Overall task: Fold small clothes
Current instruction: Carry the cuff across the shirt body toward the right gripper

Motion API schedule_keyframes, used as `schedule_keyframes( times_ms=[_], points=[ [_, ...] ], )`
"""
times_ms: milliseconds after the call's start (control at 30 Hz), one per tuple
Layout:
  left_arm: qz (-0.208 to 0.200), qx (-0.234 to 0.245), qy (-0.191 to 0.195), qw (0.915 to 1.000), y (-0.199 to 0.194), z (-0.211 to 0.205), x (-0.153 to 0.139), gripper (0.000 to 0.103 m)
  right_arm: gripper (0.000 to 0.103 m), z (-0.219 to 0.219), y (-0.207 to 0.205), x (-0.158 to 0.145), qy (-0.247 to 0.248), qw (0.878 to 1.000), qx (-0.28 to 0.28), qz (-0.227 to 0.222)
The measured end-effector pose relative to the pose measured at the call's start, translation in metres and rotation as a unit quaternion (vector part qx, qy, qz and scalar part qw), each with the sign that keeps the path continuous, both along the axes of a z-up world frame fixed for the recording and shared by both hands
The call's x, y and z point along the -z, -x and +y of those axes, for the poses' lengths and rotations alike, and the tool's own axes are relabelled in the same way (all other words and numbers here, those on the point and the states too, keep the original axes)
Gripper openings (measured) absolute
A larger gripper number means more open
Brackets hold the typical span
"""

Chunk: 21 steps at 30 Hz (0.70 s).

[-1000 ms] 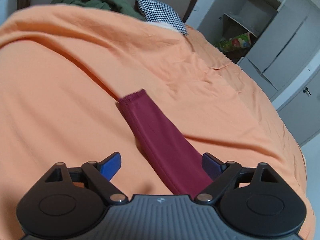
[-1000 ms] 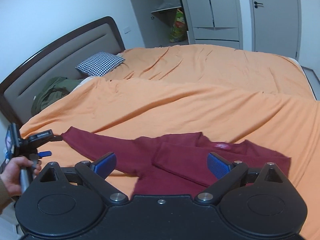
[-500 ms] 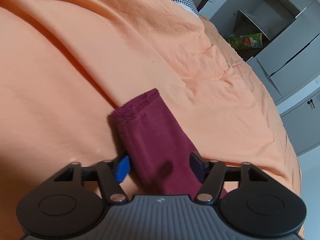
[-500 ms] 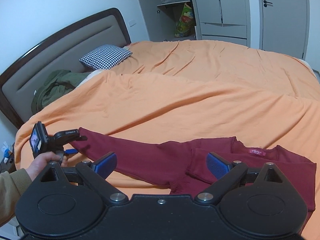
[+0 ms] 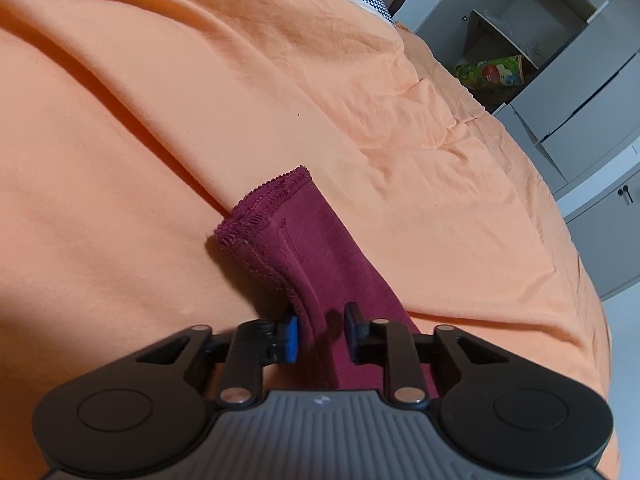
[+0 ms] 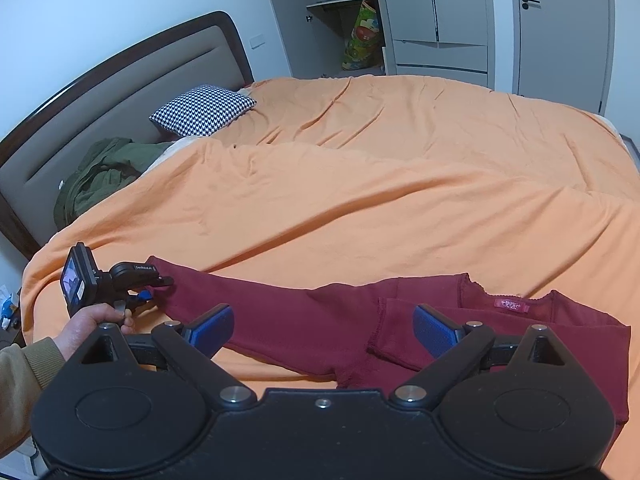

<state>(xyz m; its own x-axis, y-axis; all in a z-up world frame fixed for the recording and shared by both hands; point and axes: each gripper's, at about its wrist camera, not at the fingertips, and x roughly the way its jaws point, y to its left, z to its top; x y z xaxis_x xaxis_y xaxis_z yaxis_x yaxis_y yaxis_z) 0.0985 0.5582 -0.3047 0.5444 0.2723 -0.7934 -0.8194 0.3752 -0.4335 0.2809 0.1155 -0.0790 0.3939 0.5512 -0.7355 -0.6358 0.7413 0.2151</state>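
Maroon knit top [image 6: 400, 320] is lying flat on the orange bed cover [image 6: 360, 208], one long sleeve [image 5: 316, 256] stretching out toward the left claw [image 5: 321, 332]. That claw's jaws are closing with the sleeve bunching between them, the left pad already touching cloth, presumably to carry the sleeve across the body. Right claw [image 6: 323, 330] is hovering wide and empty over the garment's middle, likely waiting to pin it.

**Orange bed, dark red top**

The bedcover [image 6: 400, 200] is plain orange. The long-sleeved top [image 6: 304, 324] is dark red, with a small red label [image 6: 511, 305]. The pillow [image 6: 202, 110] has a black-and-white houndstooth pattern. The crumpled garment [image 6: 100, 176] is olive green. The gripper pads [image 6: 434, 330] are blue.
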Motion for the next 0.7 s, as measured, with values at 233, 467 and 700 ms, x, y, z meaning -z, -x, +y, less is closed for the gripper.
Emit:
schedule_keyframes(
  times_ms=[233,467,700],
  points=[
    [-0.017,0.023,-0.034,0.9990,-0.004,-0.012,-0.021,0.010,0.096,-0.004,-0.002,0.001,-0.003,1.000,0.008,0.008],
    [-0.082,0.134,-0.091,0.9834,-0.045,-0.073,-0.071,0.010,0.096,-0.023,-0.012,0.009,-0.028,0.998,0.036,0.036],
    [-0.111,0.288,-0.139,0.9410,-0.113,-0.188,-0.103,0.010,0.096,-0.074,-0.039,0.020,-0.052,0.992,0.096,0.065]
  ],
)
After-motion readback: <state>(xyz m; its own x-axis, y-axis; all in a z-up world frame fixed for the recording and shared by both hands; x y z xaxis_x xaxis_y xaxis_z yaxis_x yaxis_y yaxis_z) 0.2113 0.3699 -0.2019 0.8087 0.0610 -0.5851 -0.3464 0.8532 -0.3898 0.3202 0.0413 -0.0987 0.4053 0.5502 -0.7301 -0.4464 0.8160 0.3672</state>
